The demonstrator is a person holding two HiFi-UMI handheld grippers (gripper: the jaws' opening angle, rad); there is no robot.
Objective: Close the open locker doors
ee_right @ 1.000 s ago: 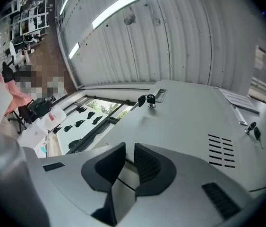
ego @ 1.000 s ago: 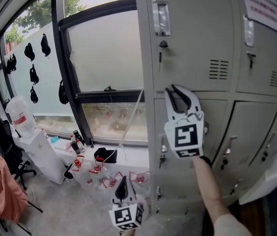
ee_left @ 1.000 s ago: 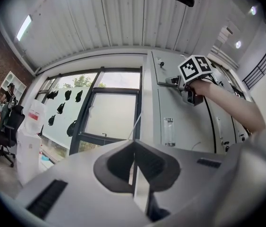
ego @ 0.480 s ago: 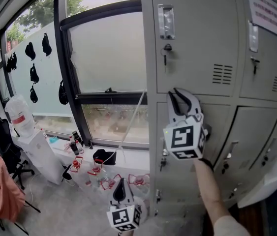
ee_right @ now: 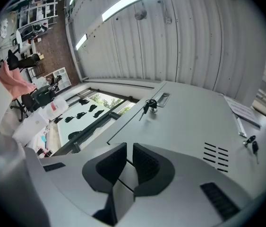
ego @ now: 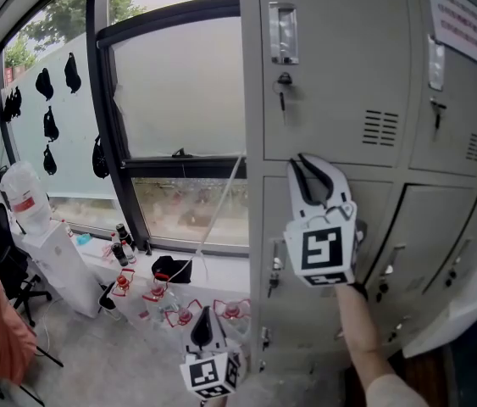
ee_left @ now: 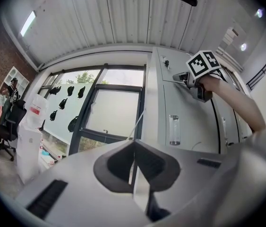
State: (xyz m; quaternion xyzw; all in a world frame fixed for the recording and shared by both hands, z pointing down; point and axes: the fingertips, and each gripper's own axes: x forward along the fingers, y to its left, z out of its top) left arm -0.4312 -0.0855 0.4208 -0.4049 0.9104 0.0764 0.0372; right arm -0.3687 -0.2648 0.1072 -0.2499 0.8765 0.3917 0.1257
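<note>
keeping the right gripper [ego: 306,166] planted on the tall grey steel locker bank [ego: 340,49], at the upper edge of the flat grey middle-row door of the left column [ego: 299,316], hardly drifting from a second ago, only sinking a touch in the head view. drawing the right fingers [ee_right: 107,167] in a little tighter than before: closing on nothing, leaving just a narrow slit with bare locker steel beyond. hanging the left gripper [ego: 207,319] low and well apart from the lockers, in much the same spot as before, fingers pressed together and empty.

judging that middle-row door flush with its frame, so probably finishing a push rather than starting one. noticing, at the lower right of the head view, a pale grey door panel [ego: 467,299] standing out from the bank over a dark gap, apparently an open door, unmoved over the last second and not yet dealt with. reading this as one door done or nearly so and at least one more waiting, calling next for a reach down and to the right toward that panel's free edge.
</note>
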